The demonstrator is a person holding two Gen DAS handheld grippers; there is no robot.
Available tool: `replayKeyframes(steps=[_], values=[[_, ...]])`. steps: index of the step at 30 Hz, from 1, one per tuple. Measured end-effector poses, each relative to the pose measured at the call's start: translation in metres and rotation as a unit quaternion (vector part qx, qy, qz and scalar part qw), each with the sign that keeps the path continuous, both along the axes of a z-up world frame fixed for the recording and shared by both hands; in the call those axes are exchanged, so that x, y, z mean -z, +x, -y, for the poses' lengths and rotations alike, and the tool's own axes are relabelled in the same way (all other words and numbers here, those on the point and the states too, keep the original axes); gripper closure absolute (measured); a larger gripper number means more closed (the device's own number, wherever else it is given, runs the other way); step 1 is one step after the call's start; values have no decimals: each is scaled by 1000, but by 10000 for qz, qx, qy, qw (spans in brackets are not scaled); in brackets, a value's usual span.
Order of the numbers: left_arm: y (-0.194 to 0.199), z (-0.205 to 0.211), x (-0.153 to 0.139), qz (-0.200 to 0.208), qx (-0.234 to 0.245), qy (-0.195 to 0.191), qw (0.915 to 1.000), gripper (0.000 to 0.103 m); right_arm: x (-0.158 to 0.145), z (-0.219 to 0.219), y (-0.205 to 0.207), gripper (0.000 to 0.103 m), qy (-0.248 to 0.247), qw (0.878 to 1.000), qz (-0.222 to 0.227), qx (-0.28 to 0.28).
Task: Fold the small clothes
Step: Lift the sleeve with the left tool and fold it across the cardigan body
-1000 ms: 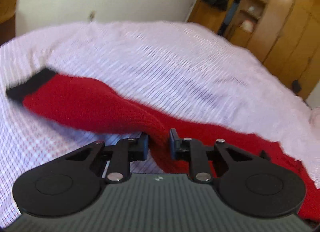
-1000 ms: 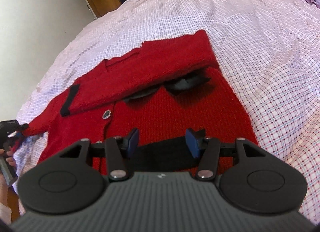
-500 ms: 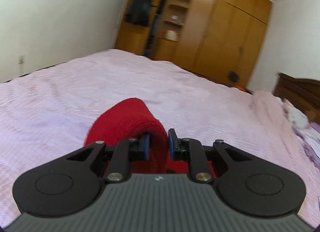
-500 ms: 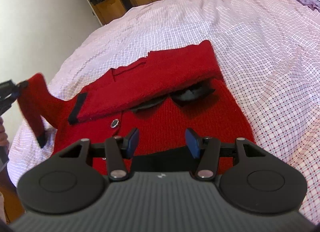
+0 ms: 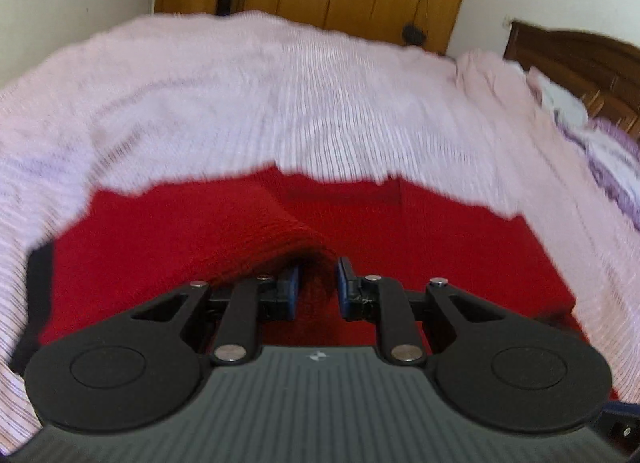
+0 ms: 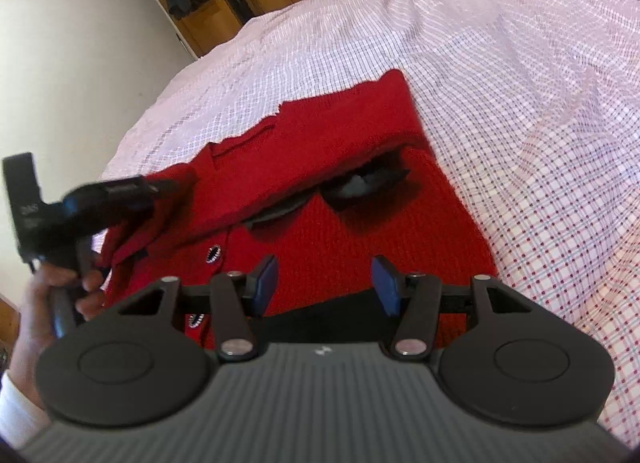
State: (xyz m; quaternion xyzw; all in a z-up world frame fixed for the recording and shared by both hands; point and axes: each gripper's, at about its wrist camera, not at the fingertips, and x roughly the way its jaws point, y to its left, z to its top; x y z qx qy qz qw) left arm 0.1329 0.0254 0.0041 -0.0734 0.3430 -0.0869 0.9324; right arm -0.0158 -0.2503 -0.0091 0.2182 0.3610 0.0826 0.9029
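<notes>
Left gripper [image 5: 317,283] pinches red cardigan's sleeve [image 5: 256,239] over its body; thick knit may slip free, spoiling the fold.

Red knit cardigan [image 6: 360,231] with black trim lies flat, one sleeve folded across its front

Bright, soft daylight; strong fisheye bending at edges; motion blur ahead of left gripper [image 5: 316,283], sharper before right gripper [image 6: 325,283].
</notes>
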Motion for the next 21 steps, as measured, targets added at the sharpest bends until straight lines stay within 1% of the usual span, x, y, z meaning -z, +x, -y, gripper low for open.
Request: replayKeyframes(steps=[3,6,8,10,12,14,18,21], values=[[-2,1,12,-110,63,110,9999,80,6,1,3,49,34,10000,-73,-7],[-7,-2,14,-162,129,163,9997,78,10,1,5,48,69,9999,-114,-3],[-12,-6,11,-179,172,99,9996,75,9,0,5,47,67,9999,-112,-8],[-20,-12,2,-215,205,65,9995,73,7,-2,6,47,58,9999,-96,-34],[-31,-17,-5,-298,232,21,9993,68,5,-5,6,47,39,9999,-78,-78],[-44,-24,-10,-382,177,22,9991,65,1,-9,7,47,-10,9999,-36,-143],[-70,-43,-16,-504,-80,153,9986,65,-9,-24,11,47,-125,9993,87,-349],[-85,-64,-21,-564,-349,250,9975,65,-18,-41,16,47,-248,9977,200,-603]])
